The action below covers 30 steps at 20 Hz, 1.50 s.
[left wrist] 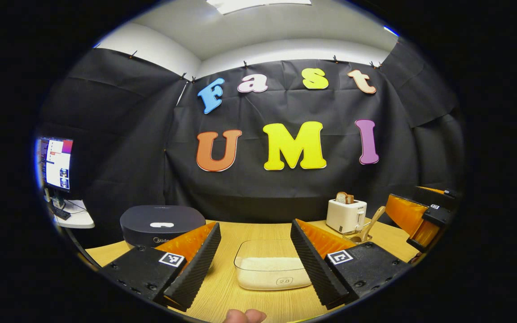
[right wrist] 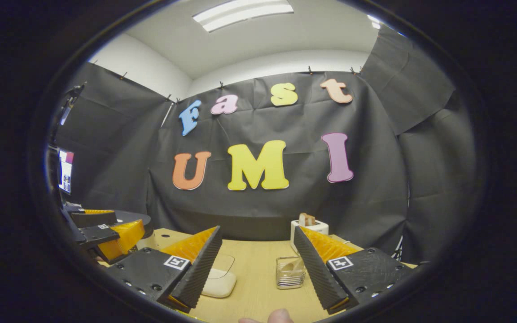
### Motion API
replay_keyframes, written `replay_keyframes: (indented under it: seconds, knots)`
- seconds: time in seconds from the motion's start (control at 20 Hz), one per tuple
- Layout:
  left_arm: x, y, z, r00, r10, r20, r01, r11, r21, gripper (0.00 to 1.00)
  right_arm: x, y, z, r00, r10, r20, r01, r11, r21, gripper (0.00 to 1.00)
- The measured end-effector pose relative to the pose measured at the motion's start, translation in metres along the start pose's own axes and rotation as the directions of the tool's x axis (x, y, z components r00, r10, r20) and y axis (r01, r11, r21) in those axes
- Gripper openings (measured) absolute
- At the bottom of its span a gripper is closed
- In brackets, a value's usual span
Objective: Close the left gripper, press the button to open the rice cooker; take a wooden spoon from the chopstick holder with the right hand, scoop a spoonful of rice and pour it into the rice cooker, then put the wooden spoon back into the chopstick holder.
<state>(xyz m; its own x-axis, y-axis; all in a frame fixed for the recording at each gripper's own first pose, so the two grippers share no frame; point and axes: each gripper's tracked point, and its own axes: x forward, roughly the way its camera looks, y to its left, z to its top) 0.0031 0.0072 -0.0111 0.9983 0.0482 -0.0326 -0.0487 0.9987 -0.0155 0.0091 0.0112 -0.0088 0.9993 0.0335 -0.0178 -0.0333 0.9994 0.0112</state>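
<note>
The dark rice cooker (left wrist: 162,224) stands at the back left of the wooden table (left wrist: 258,231) with its lid down and a white button (left wrist: 161,224) on top. In front of my open left gripper (left wrist: 255,223) lies a clear tub of white rice (left wrist: 269,271), with nothing between the fingers. A wooden spoon (left wrist: 372,220) leans in the clear chopstick holder (left wrist: 358,236) at the right. In the right gripper view, my right gripper (right wrist: 257,229) is open and empty, low over the table; the holder (right wrist: 291,272) stands just ahead of it and the rice tub (right wrist: 219,279) to its left.
A white toaster (left wrist: 346,215) with bread stands behind the holder, also seen as the toaster (right wrist: 308,225) in the right gripper view. A monitor (left wrist: 56,163) sits on a side desk at far left. The other gripper (left wrist: 413,202) hovers at the table's right edge. A fingertip (left wrist: 245,316) shows at the bottom.
</note>
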Motion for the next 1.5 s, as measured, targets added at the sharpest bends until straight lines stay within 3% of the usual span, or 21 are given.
replay_keyframes:
  seconds: [0.4, 0.7, 1.15, 1.5]
  knots:
    - [0.002, 0.004, -0.004, 0.999, 0.03, -0.013, -0.03, 1.0, 0.007, 0.99, 0.0, -0.005, 0.001, 1.0, -0.008, 0.009, 0.008, 1.0, 0.006, 0.95]
    - [0.002, 0.008, -0.005, 0.997, 0.081, -0.016, -0.081, 0.997, -0.007, 0.99, 0.005, -0.002, -0.003, 1.0, 0.029, 0.008, -0.029, 0.999, 0.012, 0.96]
    - [0.005, 0.04, -0.005, 0.978, 0.203, -0.048, -0.204, 0.979, -0.02, 0.99, 0.012, -0.025, -0.004, 0.999, 0.054, 0.002, -0.054, 0.998, 0.025, 0.95]
    - [0.024, 0.104, 0.028, 0.934, 0.345, -0.096, -0.329, 0.933, 0.147, 0.99, 0.026, -0.043, -0.028, 0.993, 0.113, -0.039, -0.11, 0.992, 0.059, 0.96]
